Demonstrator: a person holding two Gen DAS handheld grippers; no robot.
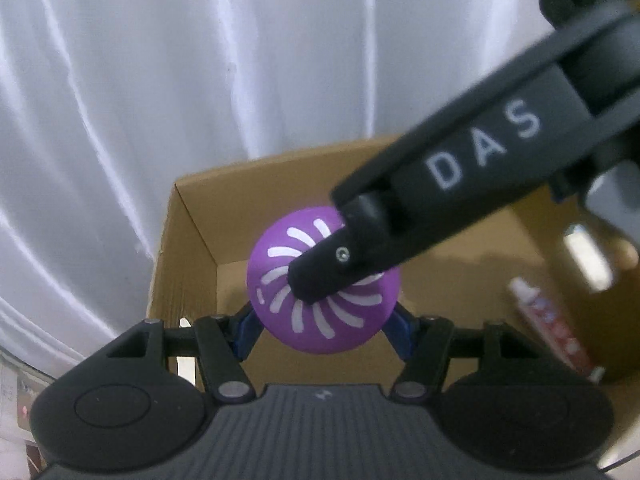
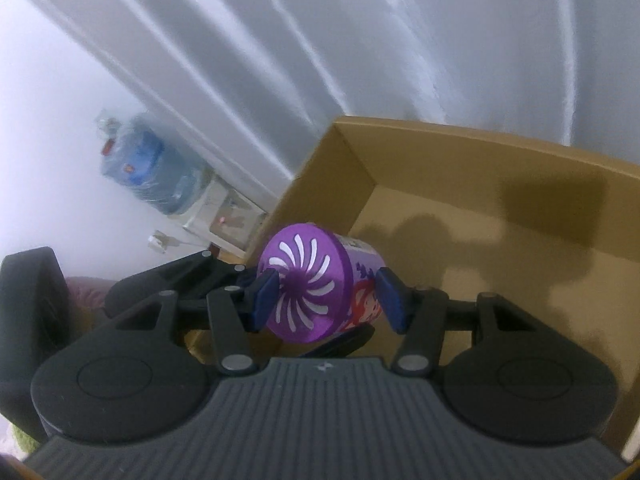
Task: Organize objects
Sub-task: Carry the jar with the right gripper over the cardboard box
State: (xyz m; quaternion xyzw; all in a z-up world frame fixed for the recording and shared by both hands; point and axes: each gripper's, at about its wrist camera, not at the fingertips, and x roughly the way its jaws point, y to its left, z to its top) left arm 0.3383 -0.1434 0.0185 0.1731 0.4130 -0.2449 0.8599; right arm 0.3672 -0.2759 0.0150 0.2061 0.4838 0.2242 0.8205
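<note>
A purple container (image 1: 320,292) with a white swirl-patterned lid is held between the two blue pads (image 1: 250,330) of the left gripper (image 1: 322,330), directly ahead of the wrist and above an open cardboard box (image 1: 192,240). The left jaws are part-way open and closed against the container's sides. In the right wrist view the same container (image 2: 308,284) is seen lying on its side between the blue pads (image 2: 266,294) of the right gripper (image 2: 328,300); the pad nearer the lid touches the lid face, and the other pad sits at the container's printed side, though contact there cannot be told for certain. The right jaws stand about half open around it. One container is counted, and two grippers. Farther on, inside the single box, one red-and-white tube (image 1: 552,328) is seen lying on the floor of the box, with one blurred pale object (image 1: 588,256) beyond it. Behind the box hangs a white curtain (image 1: 200,80), and one blue water bottle (image 2: 148,168) stands far off beside it.
</note>
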